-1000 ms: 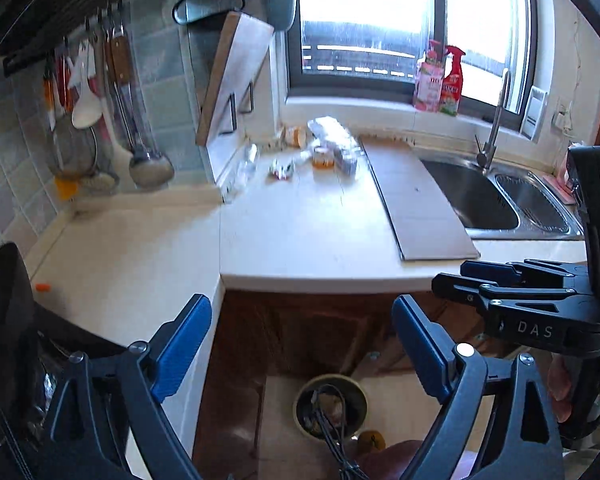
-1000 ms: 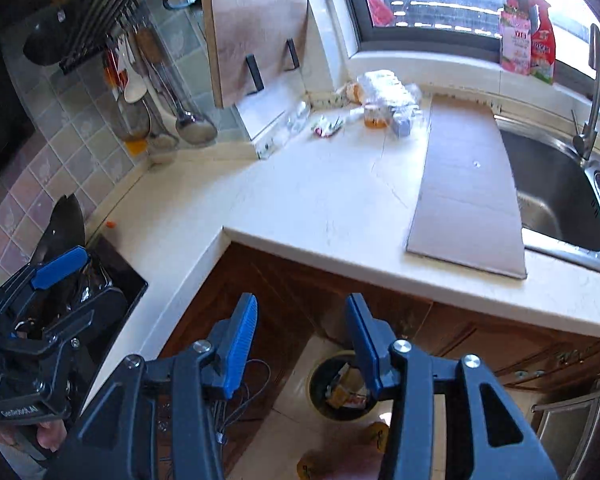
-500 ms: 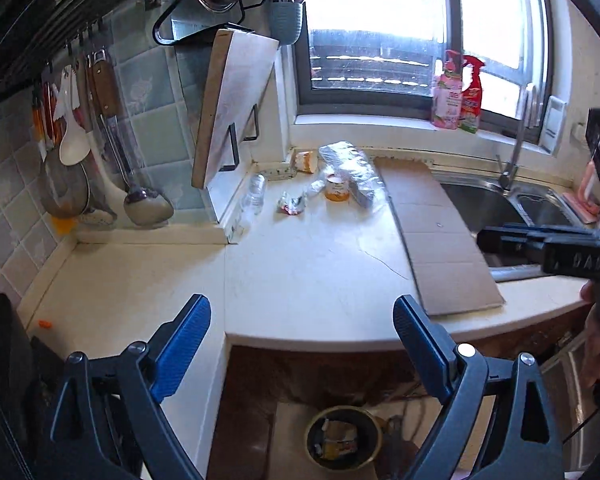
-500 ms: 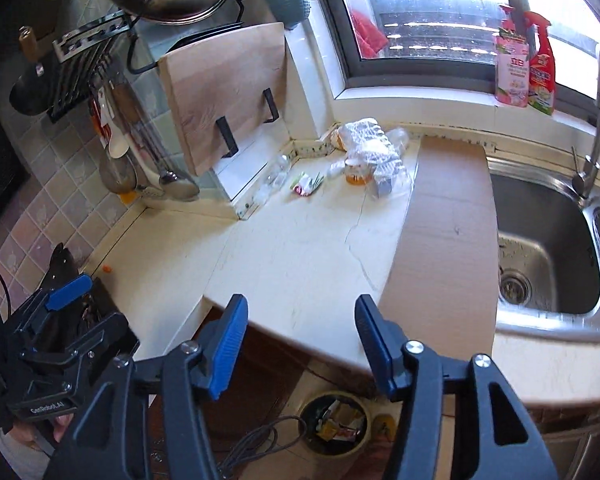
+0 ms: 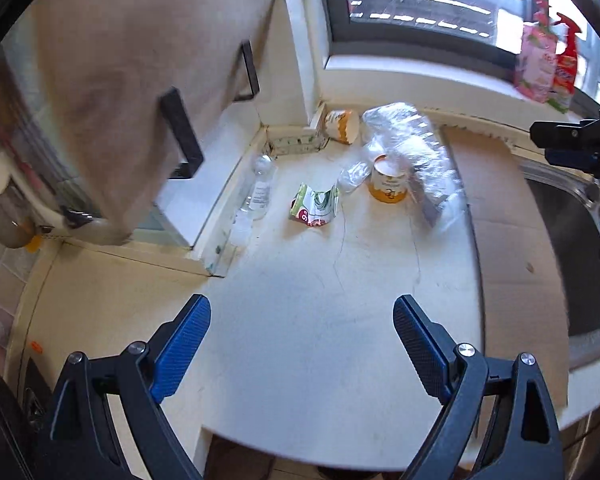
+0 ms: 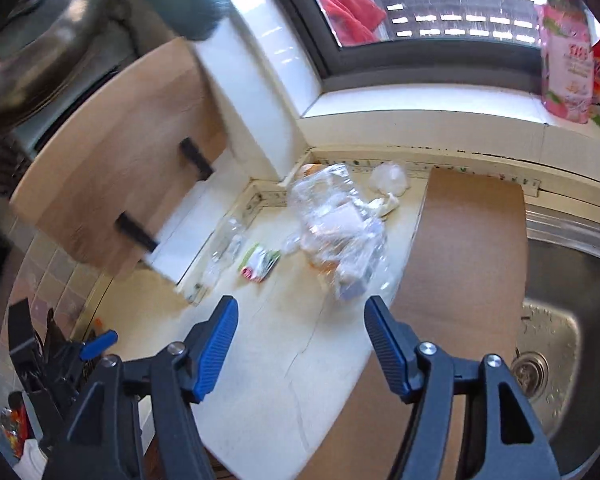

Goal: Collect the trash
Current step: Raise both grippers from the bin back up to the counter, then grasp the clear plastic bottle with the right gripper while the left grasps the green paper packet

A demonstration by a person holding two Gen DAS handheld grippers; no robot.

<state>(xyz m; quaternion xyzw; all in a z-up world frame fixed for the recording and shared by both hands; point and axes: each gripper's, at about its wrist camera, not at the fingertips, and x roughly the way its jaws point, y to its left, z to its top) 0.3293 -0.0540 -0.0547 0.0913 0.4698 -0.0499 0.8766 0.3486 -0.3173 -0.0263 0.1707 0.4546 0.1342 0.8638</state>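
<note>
Trash lies in the far corner of the white counter (image 5: 300,320): a crumpled clear plastic bag (image 5: 416,156), an orange-and-white cup (image 5: 388,184), a second cup on its side (image 5: 342,126), a green-and-red wrapper (image 5: 314,210) and a clear bottle (image 5: 260,192). The bag (image 6: 340,228), wrapper (image 6: 260,262) and bottle (image 6: 228,244) also show in the right wrist view. My left gripper (image 5: 302,344) is open and empty above the counter's near part. My right gripper (image 6: 300,344) is open and empty, just short of the bag.
A brown cardboard sheet (image 5: 500,232) lies on the counter beside the steel sink (image 6: 560,300). A wooden cutting board (image 5: 140,80) leans on a rack at the left. Spray bottles (image 5: 544,60) stand on the windowsill. A pot (image 6: 40,40) hangs at upper left.
Both grippers have moved up from the floor bin and forward over the counter toward the trash in the corner. Both stay open.
</note>
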